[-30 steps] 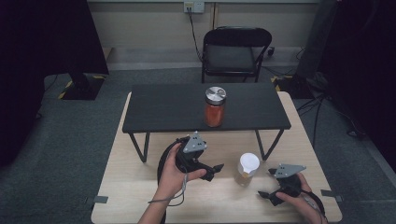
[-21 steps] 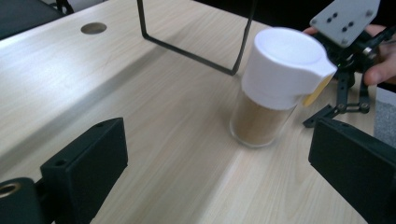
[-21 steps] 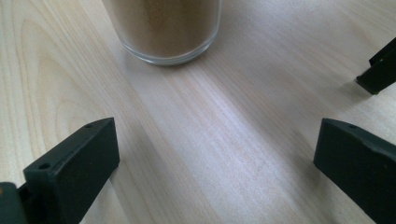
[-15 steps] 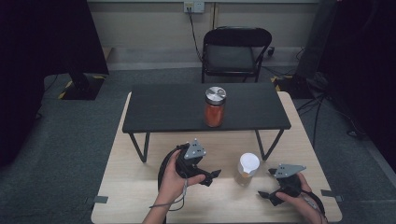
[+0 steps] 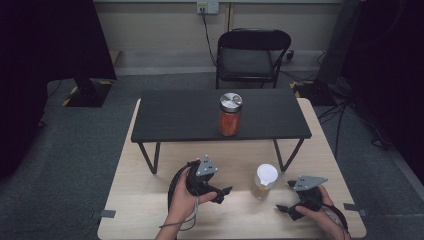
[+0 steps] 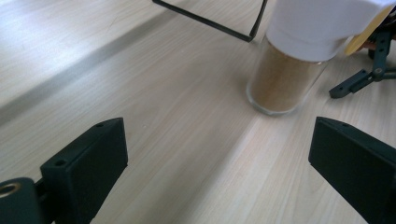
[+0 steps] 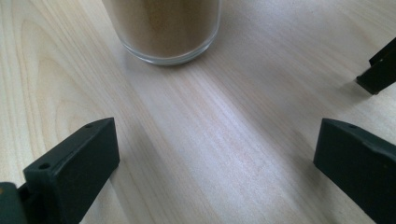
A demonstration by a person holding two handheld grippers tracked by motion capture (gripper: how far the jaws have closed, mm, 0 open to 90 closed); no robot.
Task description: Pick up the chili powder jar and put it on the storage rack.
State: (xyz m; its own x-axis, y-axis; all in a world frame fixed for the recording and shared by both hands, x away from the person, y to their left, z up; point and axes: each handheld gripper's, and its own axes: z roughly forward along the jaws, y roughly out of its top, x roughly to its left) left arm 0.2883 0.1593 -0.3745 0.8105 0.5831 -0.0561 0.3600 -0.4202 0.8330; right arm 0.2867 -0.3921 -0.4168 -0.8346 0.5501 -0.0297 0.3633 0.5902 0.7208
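A glass jar of brown powder with a white lid (image 5: 264,181) stands on the light wooden table (image 5: 150,210) between my two hands. My left gripper (image 5: 223,194) hovers low over the table to the jar's left, its jaws wide apart and empty, pointing at the jar (image 6: 287,74). My right gripper (image 5: 284,197) rests to the jar's right, jaws also wide apart with nothing between them. The jar's base (image 7: 168,28) sits just ahead of them. A second jar, orange-red with a silver lid (image 5: 230,115), stands upright on the black raised shelf (image 5: 190,117).
The black shelf on thin metal legs (image 5: 150,157) spans the table's far half. Behind the table stand a black folding chair (image 5: 250,57) and dark equipment at both sides. Cables (image 5: 345,112) lie on the grey carpet at right.
My left gripper has sunk toward the tabletop, staying left of the white-lidded jar. The right gripper and both jars have kept still.
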